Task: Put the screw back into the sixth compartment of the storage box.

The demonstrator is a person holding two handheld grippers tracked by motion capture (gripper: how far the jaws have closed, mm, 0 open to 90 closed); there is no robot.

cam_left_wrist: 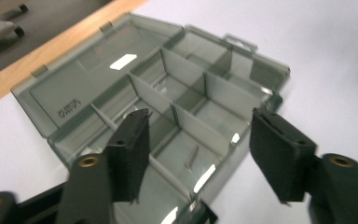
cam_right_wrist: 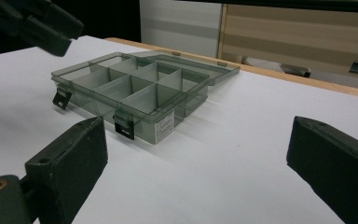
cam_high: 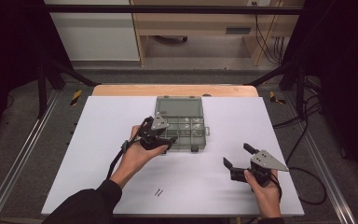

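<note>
A smoky clear plastic organizer box (cam_high: 189, 132) lies open on the white table, its lid (cam_high: 178, 107) folded flat behind it. My left gripper (cam_high: 166, 138) hovers open over the box's front left corner. In the left gripper view the jaws straddle the divided compartments (cam_left_wrist: 186, 93), and a small screw (cam_left_wrist: 191, 157) lies in one near compartment between them. My right gripper (cam_high: 238, 156) is held open above bare table, to the right of and nearer than the box. In the right gripper view the box (cam_right_wrist: 130, 88) sits ahead with two black latches (cam_right_wrist: 123, 125) facing me.
Two small screws (cam_high: 158, 192) lie loose on the white tabletop (cam_high: 98, 163) near its front edge, between the two forearms. A wooden edge (cam_high: 121, 90) runs along the table's far side. The left gripper (cam_right_wrist: 37, 23) hangs at the top left of the right gripper view.
</note>
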